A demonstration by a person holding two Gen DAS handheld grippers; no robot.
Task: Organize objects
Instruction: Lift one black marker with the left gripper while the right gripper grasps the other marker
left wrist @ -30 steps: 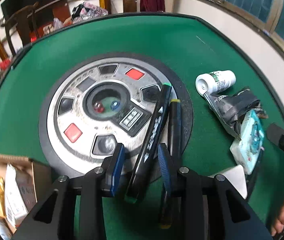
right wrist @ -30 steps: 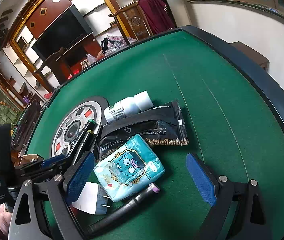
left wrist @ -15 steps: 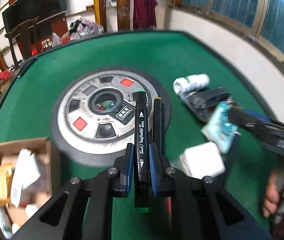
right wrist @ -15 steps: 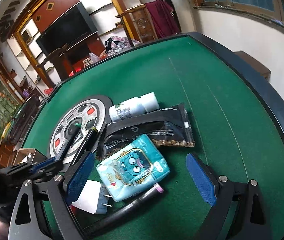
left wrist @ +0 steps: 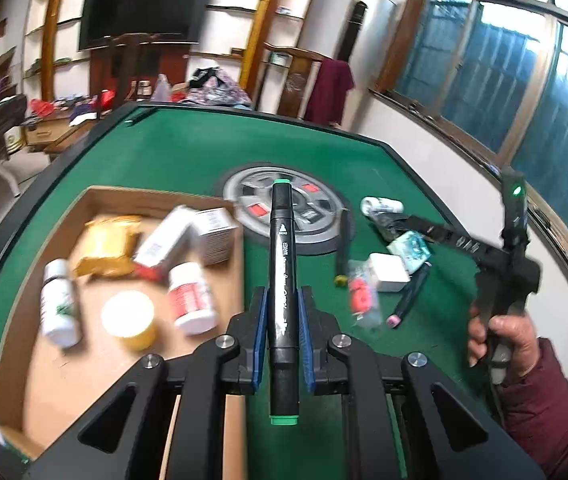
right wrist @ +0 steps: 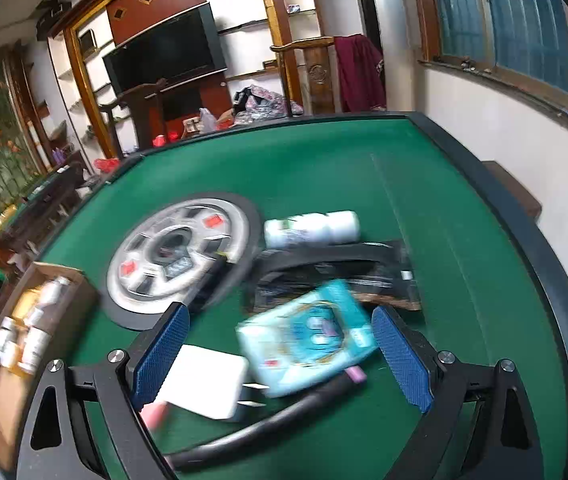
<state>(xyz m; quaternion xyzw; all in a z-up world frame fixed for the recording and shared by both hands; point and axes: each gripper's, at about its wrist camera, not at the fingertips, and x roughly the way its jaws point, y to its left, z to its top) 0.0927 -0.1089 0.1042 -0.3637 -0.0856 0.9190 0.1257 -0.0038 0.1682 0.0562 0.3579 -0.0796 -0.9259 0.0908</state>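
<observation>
Straight ahead on the left wrist view, we see our left gripper (left wrist: 282, 320) clamped on a black marker with green caps (left wrist: 281, 264), lifted over the near edge of the green felt table (left wrist: 187, 148). A cardboard box (left wrist: 131, 196) of bottles and packets sits at left, a round dial panel (left wrist: 284, 208) at the table's centre. A television (left wrist: 143, 10), shelves and blue windows (left wrist: 524, 80) line the room. On the right wrist view, our right gripper (right wrist: 279, 354) has its fingers wide apart above a teal tissue pack (right wrist: 308, 332), a white charger (right wrist: 203, 382) and a black pouch (right wrist: 336, 268).
</observation>
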